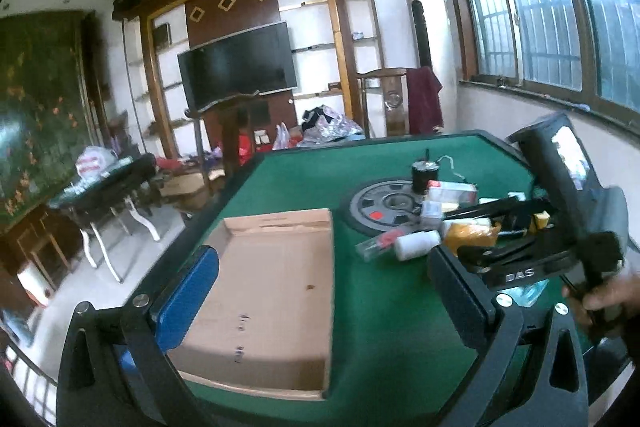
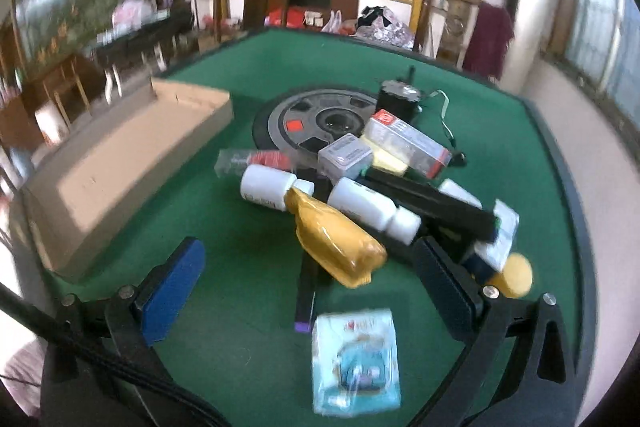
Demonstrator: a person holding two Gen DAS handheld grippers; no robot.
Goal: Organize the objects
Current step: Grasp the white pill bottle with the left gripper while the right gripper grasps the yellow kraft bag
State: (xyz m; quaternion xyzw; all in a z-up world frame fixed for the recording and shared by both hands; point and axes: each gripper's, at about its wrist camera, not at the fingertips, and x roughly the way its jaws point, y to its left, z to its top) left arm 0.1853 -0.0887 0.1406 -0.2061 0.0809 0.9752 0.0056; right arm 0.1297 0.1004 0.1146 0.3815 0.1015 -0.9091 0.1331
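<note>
An empty cardboard tray lies on the green table, also in the right wrist view. My left gripper is open and empty above the tray's right edge. A pile of items lies to the right: white bottles, a yellow pouch, boxes, a black bar. My right gripper is open and empty, low over the pouch. A blue-white packet lies below it. The right gripper's body shows in the left wrist view.
A round grey disc is set in the table's middle, with a black cylinder and cable on it. The table has a raised dark rim. Chairs, a TV and a side table stand beyond.
</note>
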